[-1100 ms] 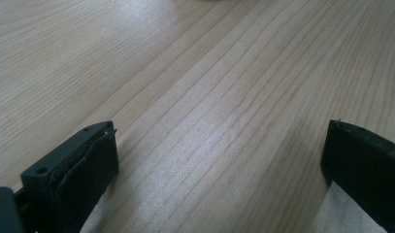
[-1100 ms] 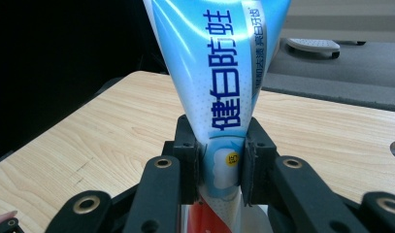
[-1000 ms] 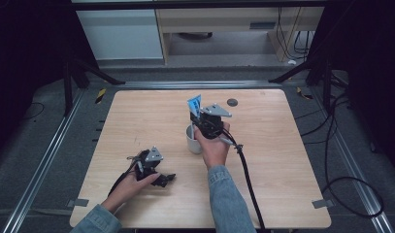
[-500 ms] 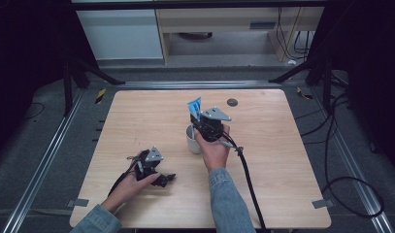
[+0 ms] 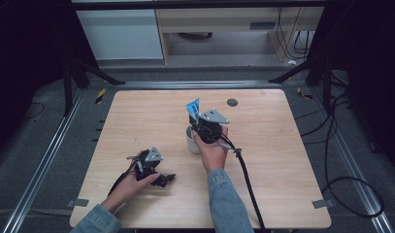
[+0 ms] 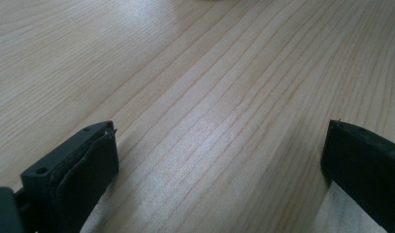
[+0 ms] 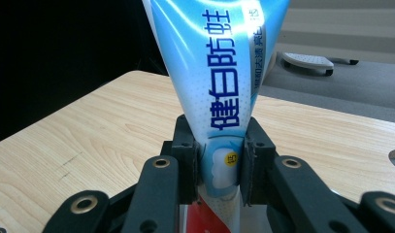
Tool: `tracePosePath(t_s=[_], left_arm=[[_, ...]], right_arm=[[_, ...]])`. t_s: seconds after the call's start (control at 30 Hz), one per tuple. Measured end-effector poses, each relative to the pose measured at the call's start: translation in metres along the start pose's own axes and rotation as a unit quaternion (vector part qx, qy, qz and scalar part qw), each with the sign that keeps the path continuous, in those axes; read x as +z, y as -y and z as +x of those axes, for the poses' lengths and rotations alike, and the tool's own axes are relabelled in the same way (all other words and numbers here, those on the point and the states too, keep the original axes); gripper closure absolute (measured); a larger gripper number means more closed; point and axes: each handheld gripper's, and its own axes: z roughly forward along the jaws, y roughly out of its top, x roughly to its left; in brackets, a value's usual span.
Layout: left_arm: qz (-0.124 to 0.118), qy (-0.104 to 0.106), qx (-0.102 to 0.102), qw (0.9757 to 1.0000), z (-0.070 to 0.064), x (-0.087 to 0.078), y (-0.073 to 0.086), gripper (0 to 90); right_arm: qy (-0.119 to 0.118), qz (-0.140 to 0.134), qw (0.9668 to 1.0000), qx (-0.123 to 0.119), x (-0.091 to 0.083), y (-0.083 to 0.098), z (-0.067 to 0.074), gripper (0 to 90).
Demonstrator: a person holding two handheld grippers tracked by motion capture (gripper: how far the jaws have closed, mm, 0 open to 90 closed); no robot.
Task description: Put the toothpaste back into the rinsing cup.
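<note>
1. My right gripper (image 5: 199, 118) was clamped on a blue tube (image 7: 219, 82), its two pads pressing the tube's lower part from either side in the right gripper view.
2. The tube stood nearly upright, its flat crimped end (image 5: 192, 107) uppermost and poking out above the gripper in the high view.
3. Right beside that gripper stood a white cup (image 5: 191, 141), near the middle of the table (image 5: 268, 194); the tube's bottom end was hidden behind the jaws, so I could not tell whether it sat inside the cup or only above it.
4. My right hand (image 5: 210, 149) held the gripper from the near side, and its cable (image 5: 247, 179) trailed back toward the table's near edge.
5. My left gripper (image 5: 165, 178) lay low over the table's near left part, well apart from the cup.
6. Its jaws stood wide apart with nothing between them, just bare wood in the left gripper view.
7. A small dark disc (image 5: 232, 102) lay near the far edge, apart from everything else.
</note>
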Motion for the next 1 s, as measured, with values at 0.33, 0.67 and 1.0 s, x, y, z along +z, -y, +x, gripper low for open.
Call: tracePosePath(t_s=[0.33, 0.67, 1.0], left_arm=[[0.000, 0.000, 0.000, 1.0000, 0.000, 0.000, 0.000, 0.0], [0.000, 0.000, 0.000, 1.0000, 0.000, 0.000, 0.000, 0.0], [0.000, 0.000, 0.000, 1.0000, 0.000, 0.000, 0.000, 0.0]], right_arm=[[0.006, -0.002, 1.0000, 0.006, 0.001, 0.007, -0.004, 72.4], [0.003, -0.003, 0.9997, 0.023, 0.000, 0.010, -0.009, 71.9], [-0.003, 0.008, 0.9994, 0.033, -0.001, 0.007, -0.015, 70.8]])
